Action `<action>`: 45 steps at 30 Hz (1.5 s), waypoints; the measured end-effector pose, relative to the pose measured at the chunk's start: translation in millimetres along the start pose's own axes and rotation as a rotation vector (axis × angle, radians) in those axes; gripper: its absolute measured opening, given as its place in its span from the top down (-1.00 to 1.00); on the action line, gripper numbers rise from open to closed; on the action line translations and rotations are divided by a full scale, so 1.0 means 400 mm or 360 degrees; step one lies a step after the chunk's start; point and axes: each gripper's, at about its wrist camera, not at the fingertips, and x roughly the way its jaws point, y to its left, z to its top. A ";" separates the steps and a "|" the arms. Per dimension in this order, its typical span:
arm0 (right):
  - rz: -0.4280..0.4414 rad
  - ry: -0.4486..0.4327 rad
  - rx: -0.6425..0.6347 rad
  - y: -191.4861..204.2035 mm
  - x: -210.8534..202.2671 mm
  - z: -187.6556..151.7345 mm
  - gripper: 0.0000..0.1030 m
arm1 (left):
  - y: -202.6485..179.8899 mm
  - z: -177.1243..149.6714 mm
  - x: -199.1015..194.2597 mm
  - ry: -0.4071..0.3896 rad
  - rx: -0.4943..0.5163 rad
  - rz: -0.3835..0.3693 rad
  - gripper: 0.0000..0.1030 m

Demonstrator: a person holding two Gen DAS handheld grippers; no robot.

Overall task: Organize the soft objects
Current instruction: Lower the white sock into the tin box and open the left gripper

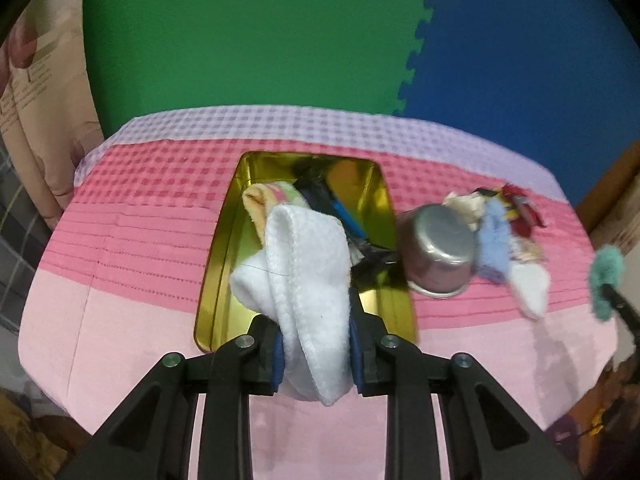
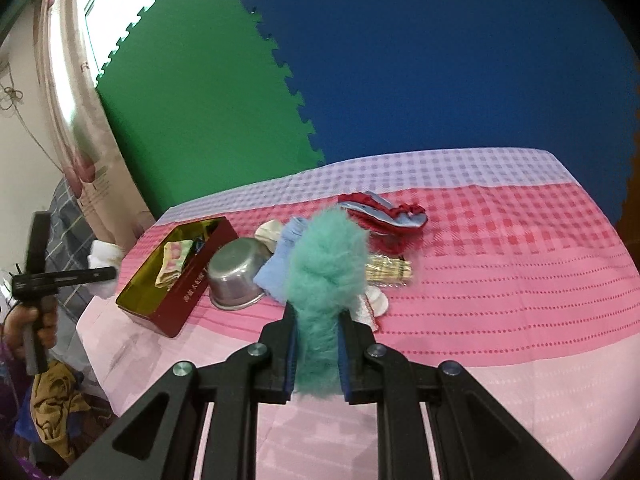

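Left hand-held gripper [image 1: 316,354] clamped on white cloth [image 1: 304,280], hung over near end of gold tin [image 1: 224,264] on desk [image 1: 120,320]. Right hand-held gripper [image 2: 318,354] pinched on teal fluffy piece [image 2: 326,256]. Risk noted: cloth draped outside tin rim if released early; steel bowl [image 1: 438,248] beside tin knocked by trailing fabric.

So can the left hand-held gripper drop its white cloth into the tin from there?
Probably yes: the left hand-held gripper holds the white cloth right over the open tin, nothing between.
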 end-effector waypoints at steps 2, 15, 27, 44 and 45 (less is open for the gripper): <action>0.0003 0.0004 -0.0011 0.008 0.000 0.003 0.69 | 0.006 0.003 0.030 0.0016 0.0028 0.0003 0.56; -0.0003 0.0032 -0.0047 0.019 0.013 0.010 0.69 | 0.057 0.005 0.167 0.0154 0.0059 0.0049 0.53; 0.0016 0.0043 -0.0066 0.033 0.015 0.013 0.69 | 0.062 -0.003 0.183 0.0175 0.0120 0.0096 0.38; 0.0059 0.0042 -0.0089 0.052 0.009 0.021 0.69 | 0.017 -0.006 0.104 0.0018 0.0178 0.0320 -0.53; 0.0066 0.0043 -0.0096 0.058 0.010 0.023 0.69 | 0.019 -0.011 0.099 0.0015 0.0154 0.0324 -0.53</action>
